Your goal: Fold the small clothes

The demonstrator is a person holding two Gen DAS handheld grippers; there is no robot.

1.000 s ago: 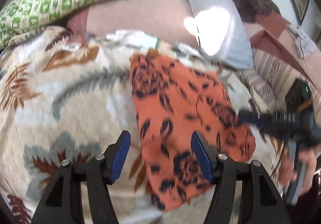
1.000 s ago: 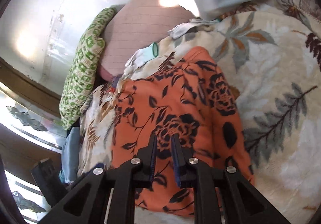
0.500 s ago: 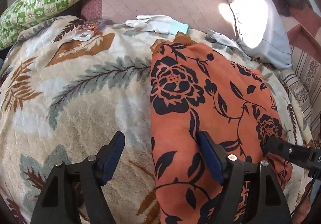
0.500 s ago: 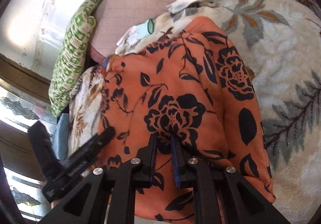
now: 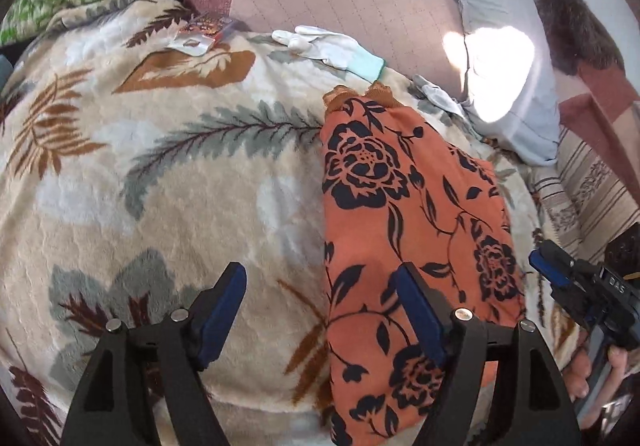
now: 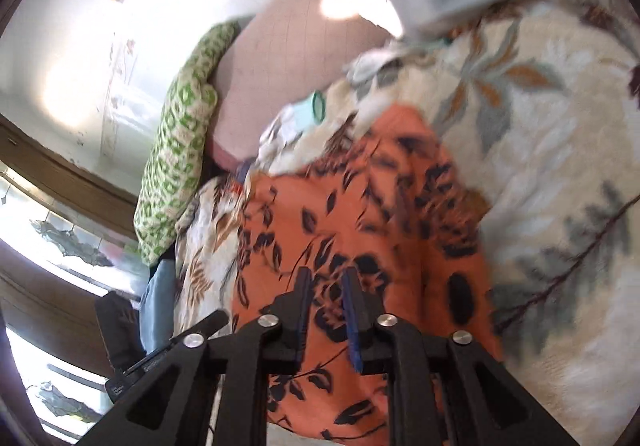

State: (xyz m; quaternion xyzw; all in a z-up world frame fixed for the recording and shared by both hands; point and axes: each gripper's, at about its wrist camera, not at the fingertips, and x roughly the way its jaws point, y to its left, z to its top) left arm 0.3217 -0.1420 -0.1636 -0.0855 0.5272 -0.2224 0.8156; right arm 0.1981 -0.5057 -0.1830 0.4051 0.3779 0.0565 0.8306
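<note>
Orange floral garment (image 5: 404,230) lies folded on the blanket (image 5: 168,182), its left edge between my wide-open left fingers (image 5: 324,310); my right fingers (image 6: 326,310), nearly closed, hover above it, gripping nothing.

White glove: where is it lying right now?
In the left wrist view, the white glove lies at the leaf-print blanket's far edge, just beyond the orange floral garment.
</note>
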